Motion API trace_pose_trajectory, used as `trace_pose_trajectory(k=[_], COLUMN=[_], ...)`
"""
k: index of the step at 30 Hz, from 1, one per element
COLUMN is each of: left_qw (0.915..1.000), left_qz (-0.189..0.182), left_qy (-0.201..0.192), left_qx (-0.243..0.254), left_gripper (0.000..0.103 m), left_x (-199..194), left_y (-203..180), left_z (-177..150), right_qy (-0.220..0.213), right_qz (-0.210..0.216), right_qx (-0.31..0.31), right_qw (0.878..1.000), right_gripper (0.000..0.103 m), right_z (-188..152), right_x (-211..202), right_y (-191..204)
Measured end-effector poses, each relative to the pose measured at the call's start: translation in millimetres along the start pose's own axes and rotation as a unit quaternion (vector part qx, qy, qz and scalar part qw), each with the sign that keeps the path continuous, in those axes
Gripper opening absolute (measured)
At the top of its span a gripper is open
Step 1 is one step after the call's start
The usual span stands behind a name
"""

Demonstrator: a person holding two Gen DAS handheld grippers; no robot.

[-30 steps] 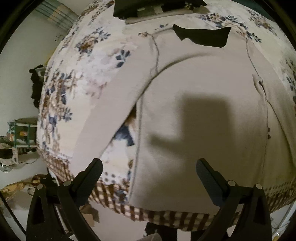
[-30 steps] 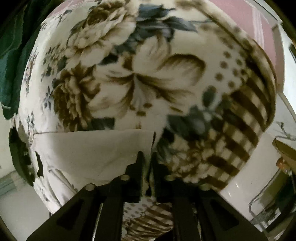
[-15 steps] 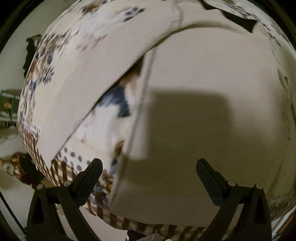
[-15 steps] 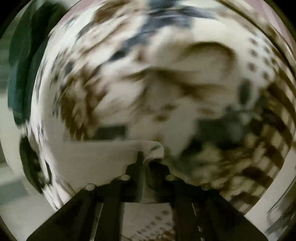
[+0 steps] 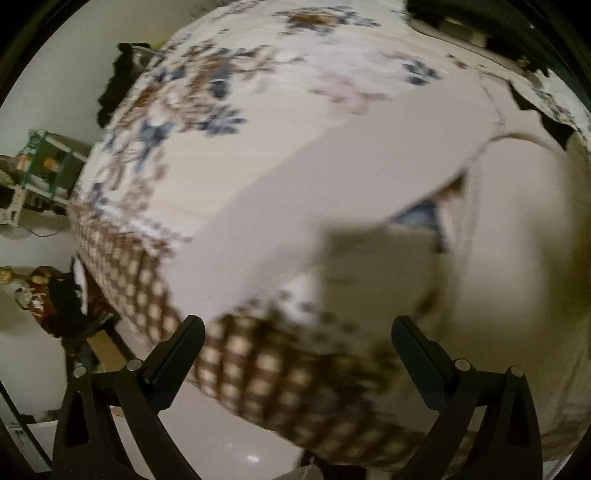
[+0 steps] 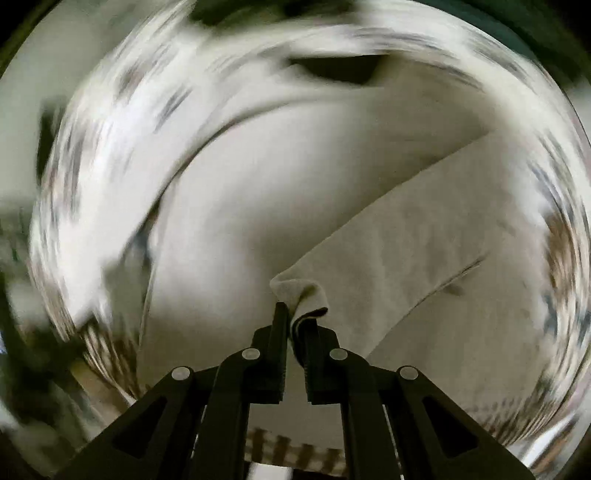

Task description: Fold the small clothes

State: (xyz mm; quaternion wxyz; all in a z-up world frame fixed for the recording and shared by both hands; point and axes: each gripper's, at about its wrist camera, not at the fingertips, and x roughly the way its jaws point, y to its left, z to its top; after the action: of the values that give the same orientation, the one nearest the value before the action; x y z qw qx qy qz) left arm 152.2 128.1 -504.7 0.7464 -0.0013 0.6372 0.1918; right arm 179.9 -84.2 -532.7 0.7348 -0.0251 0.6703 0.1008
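Note:
A small cream long-sleeved top (image 5: 509,236) lies flat on a floral bedspread (image 5: 207,110). Its left sleeve (image 5: 295,206) runs down toward the bed's front edge. My left gripper (image 5: 295,343) is open and empty, hovering above the cuff end of that sleeve near the checked border. My right gripper (image 6: 295,317) is shut on the cuff of the other sleeve (image 6: 424,266) and holds it lifted over the top's body (image 6: 240,229). The right wrist view is heavily blurred.
The bedspread's brown checked border (image 5: 258,373) hangs over the bed's front edge, with pale floor below. A dark pile (image 5: 461,18) lies at the far end of the bed. A green shelf (image 5: 40,166) and clutter stand at the left.
My left gripper has swung left from over the top's body to the left sleeve's end. My right gripper has carried the other sleeve's cuff off the bedspread and over the top's body.

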Motion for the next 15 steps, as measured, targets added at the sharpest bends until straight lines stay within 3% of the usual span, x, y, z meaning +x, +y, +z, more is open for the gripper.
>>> trace_pose_trajectory(k=[3,6,12,15], left_qw=[0.9998,0.9996,0.9989,0.9978], left_qz=[0.015,0.016,0.014,0.007], left_qy=[-0.008,-0.009,0.003,0.019], left_qx=[-0.005,-0.019,-0.045,-0.064], left_gripper=[0.103,0.103,0.103,0.103], left_x=[5.2,11.4,32.6,44.6], left_y=[27.5,49.8,80.1,95.8], left_z=[-1.3,-5.6,-14.0,-18.0], right_qy=[0.026,0.051,0.076,0.112], right_qz=[-0.041,-0.054,-0.064,-0.025], right_qx=[-0.085,-0.104,-0.105,-0.074], right_qw=[0.995,0.992,0.99,0.991], right_gripper=[0.007,0.007,0.007,0.017], right_z=[-6.1,-12.3,-7.3,-5.3], right_x=[36.4,65.9,91.7,112.2], right_y=[82.2,125.5,166.4,172.6])
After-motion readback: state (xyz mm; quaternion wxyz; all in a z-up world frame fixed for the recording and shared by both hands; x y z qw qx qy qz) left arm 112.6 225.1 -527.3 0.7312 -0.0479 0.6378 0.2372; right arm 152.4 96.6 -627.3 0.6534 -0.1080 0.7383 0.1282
